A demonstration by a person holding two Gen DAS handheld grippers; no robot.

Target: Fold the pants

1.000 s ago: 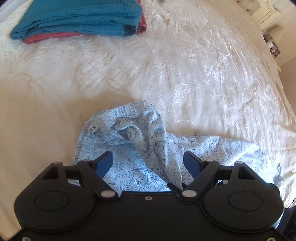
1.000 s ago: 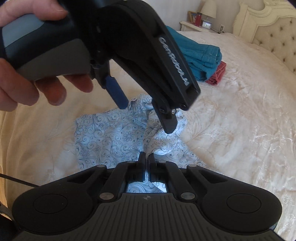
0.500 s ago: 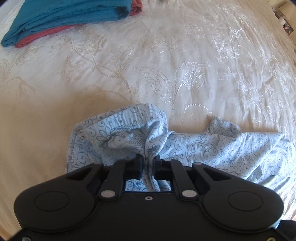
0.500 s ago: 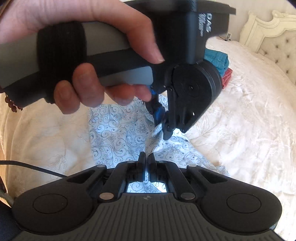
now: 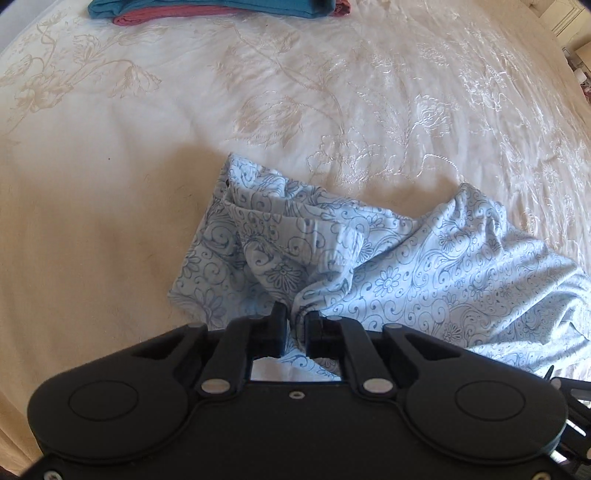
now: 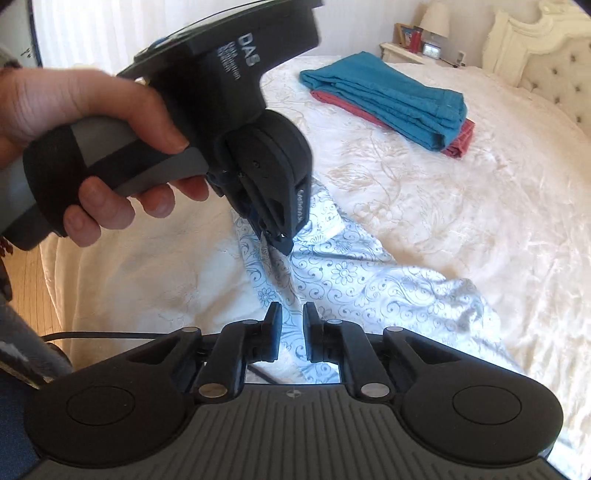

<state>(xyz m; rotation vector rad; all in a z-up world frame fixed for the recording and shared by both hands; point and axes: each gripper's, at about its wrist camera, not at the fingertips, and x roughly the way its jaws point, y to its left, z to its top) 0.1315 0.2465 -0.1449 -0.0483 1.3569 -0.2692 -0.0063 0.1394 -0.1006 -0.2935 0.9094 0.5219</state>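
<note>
pale floral pants (image 5: 388, 266) rumpled on bedspread (image 5: 184, 129)

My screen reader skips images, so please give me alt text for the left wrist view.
The left gripper is shut on a bunched fold of the pale blue floral pants, which lie crumpled on a cream embroidered bedspread. Folded teal and red clothes sit at the far edge of the bed.
</note>
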